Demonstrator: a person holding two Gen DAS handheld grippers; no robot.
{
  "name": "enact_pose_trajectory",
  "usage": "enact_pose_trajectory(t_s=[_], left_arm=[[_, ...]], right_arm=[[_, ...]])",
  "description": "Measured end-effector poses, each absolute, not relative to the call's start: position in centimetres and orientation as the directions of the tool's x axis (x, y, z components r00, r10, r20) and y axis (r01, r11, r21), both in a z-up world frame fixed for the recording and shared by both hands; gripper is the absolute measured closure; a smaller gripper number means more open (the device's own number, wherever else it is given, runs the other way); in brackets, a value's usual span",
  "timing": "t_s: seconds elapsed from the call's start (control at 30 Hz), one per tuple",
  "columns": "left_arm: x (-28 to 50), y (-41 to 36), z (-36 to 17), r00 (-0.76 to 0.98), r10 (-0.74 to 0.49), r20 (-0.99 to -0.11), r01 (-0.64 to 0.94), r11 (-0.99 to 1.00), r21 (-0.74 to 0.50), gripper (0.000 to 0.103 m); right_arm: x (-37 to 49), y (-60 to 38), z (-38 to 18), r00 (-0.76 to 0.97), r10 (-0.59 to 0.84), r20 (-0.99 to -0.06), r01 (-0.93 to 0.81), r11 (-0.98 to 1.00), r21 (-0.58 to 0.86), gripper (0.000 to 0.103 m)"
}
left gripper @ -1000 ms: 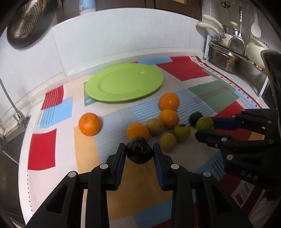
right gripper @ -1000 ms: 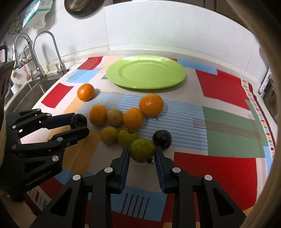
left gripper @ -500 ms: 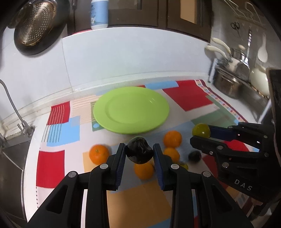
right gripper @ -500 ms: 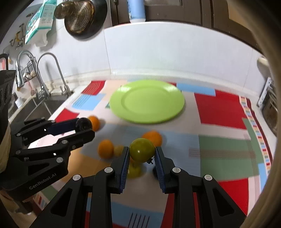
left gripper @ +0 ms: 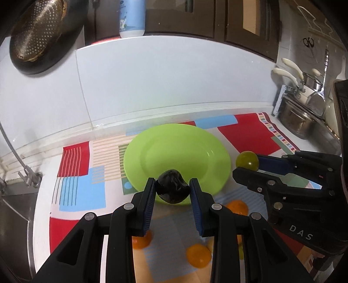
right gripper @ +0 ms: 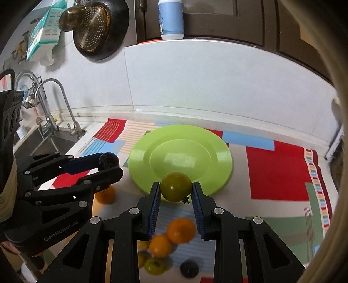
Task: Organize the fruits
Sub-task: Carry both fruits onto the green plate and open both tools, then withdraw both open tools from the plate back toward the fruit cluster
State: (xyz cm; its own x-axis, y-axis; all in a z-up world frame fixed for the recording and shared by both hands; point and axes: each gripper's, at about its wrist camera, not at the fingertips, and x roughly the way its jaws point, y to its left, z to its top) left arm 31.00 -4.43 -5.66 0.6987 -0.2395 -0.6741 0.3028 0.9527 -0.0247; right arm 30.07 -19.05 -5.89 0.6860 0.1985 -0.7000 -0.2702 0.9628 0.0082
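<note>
Left claw: it is closed on a dark fruit; the two blue pads press the fruit from both sides, and the fruit is lifted above the tabletop, in front of the near rim of the plate.
Right claw: it is closed on a green fruit; the fruit sits between the fingertips, also in the air, over the near rim of the plate.
Green plate: it lies flat on the cloth, near the back wall; nothing lies on it.
Claws together: in the left wrist view the right claw stands at the right of the plate with its green fruit; in the right wrist view the left claw stands at the left of the plate with the dark fruit.
Other fruits: several oranges lie on the cloth below the claws, together with a yellow-green fruit and a second dark fruit; they are blurred. One orange lies apart, at the left, partly behind the left claw.
Cloth: it has many colours, red, blue and green blocks, and covers the tabletop.
Surroundings: a sink with a faucet at the left side, a metal strainer hanging on the wall, a blue bottle on the ledge above, pots at the right end.
</note>
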Motion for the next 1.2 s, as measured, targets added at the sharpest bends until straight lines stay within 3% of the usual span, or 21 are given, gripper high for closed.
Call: enact_pose_trajectory(t_s=[0.93, 1.0, 1.07, 1.2], left_arm=[[38.5, -5.6, -10.4, 0.581, -0.234, -0.779, 0.312, 0.949, -0.052, 0.071], [38.4, -5.5, -10.4, 0.585, -0.233, -0.777, 0.309, 0.950, -0.052, 0.069], [38.2, -5.4, -10.2, 0.594, -0.225, -0.773, 0.301, 0.953, -0.047, 0.067], [37.0, -4.6, -9.6, 0.613, -0.216, -0.760, 0.287, 0.957, -0.041, 0.067]], right_arm=[[40.5, -20.0, -12.4, 0.504, 0.225, -0.834, -0.256, 0.961, 0.104, 0.073], [40.4, -20.0, -12.5, 0.510, 0.220, -0.832, -0.252, 0.963, 0.100, 0.072], [40.2, -20.1, -12.4, 0.520, 0.214, -0.827, -0.246, 0.965, 0.095, 0.062], [39.4, -20.0, -11.7, 0.549, 0.194, -0.813, -0.239, 0.968, 0.069, 0.060]])
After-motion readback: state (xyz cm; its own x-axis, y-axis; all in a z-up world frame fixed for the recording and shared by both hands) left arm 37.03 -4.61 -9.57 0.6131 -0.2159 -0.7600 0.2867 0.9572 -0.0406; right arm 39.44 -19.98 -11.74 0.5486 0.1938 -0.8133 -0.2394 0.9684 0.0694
